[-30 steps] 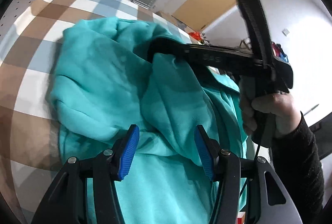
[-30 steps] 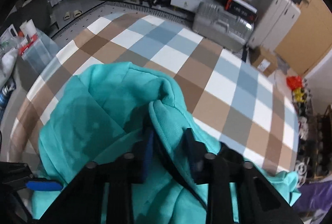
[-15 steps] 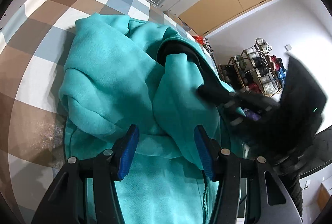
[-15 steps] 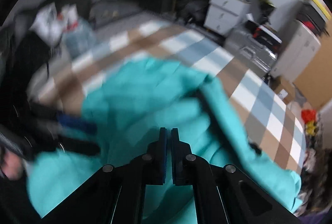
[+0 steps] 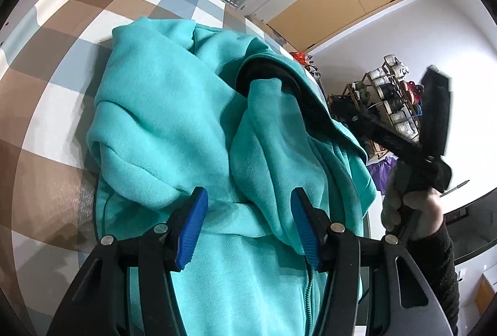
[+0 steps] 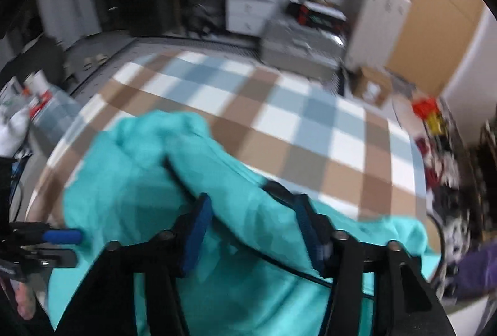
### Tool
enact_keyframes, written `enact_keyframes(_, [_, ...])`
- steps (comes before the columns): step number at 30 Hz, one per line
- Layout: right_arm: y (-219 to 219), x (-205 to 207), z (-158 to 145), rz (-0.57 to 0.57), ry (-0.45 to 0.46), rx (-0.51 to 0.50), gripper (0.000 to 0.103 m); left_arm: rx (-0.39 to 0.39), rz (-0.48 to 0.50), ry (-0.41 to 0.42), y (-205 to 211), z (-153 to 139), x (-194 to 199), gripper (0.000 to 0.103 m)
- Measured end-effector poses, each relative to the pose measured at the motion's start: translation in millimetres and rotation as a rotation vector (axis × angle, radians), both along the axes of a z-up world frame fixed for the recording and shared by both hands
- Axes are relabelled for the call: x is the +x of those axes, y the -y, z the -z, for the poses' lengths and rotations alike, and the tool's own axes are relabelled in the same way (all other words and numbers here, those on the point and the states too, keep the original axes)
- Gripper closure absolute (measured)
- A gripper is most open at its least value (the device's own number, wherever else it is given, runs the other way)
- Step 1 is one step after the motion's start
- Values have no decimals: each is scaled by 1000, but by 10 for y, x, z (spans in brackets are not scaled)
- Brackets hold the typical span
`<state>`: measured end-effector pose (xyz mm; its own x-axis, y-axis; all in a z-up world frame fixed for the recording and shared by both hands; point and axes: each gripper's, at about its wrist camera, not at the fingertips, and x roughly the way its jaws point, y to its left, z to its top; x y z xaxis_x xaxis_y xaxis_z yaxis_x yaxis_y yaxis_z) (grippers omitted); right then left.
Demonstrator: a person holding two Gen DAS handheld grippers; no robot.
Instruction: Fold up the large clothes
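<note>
My left gripper [image 5: 247, 224] hangs over the teal hoodie [image 5: 174, 118], its blue pads [image 5: 191, 230] spread apart with nothing pinched between them. The cloth lies below and ahead of the pads: a thick fold bulges just ahead of the left pad, another fold drapes down past the right pad, and the zipper runs under the gripper toward me. Whether the pads brush the cloth I cannot tell. Farther ahead, the hoodie's dark lining [image 5: 264, 75] shows in an opening between two folds.

My right gripper [image 6: 253, 230] has just been opening its jaws; in its own blurred view the pads stand apart above the hoodie [image 6: 130, 180] and close on nothing. The garment fills the space beneath and ahead of them, a dark-edged seam running from between the pads out to the front left. From the left wrist view, the right gripper [image 5: 338, 109] sits off to my right, raised beside the hoodie's right edge, my right hand [image 5: 413, 205] wrapped round its handle.

The hoodie lies bunched on a checked brown, white and blue cloth [image 6: 279, 118], which stretches bare beyond both grippers. In the right wrist view, the left gripper's blue pad [image 6: 62, 235] pokes in from the far left, beside the hoodie's near-left edge.
</note>
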<state>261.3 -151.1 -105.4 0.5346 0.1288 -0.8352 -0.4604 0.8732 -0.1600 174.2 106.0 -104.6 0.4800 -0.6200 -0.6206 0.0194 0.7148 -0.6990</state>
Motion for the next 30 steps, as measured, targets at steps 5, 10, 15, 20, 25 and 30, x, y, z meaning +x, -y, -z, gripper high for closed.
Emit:
enact_keyframes(5, [322, 56, 577, 66, -288, 53, 90, -26, -4, 9, 63, -16, 36, 53])
enact_keyframes(10, [591, -81, 332, 62, -244, 204, 90, -24, 15, 46, 222, -84, 56, 53])
enact_keyframes(15, [907, -211, -290, 98, -18, 198, 68, 19, 57, 138, 403, -215, 55, 53])
enact_keyframes(20, [1083, 110, -131, 221, -57, 112, 58, 31, 83, 148, 549, -180, 136, 53])
enact_keyframes(25, [1131, 80, 438, 248, -159, 9, 62, 33, 77, 136, 569, -148, 183, 53])
enact_keyframes(30, [990, 144, 314, 258, -167, -28, 66, 5, 64, 109, 500, -116, 195, 53])
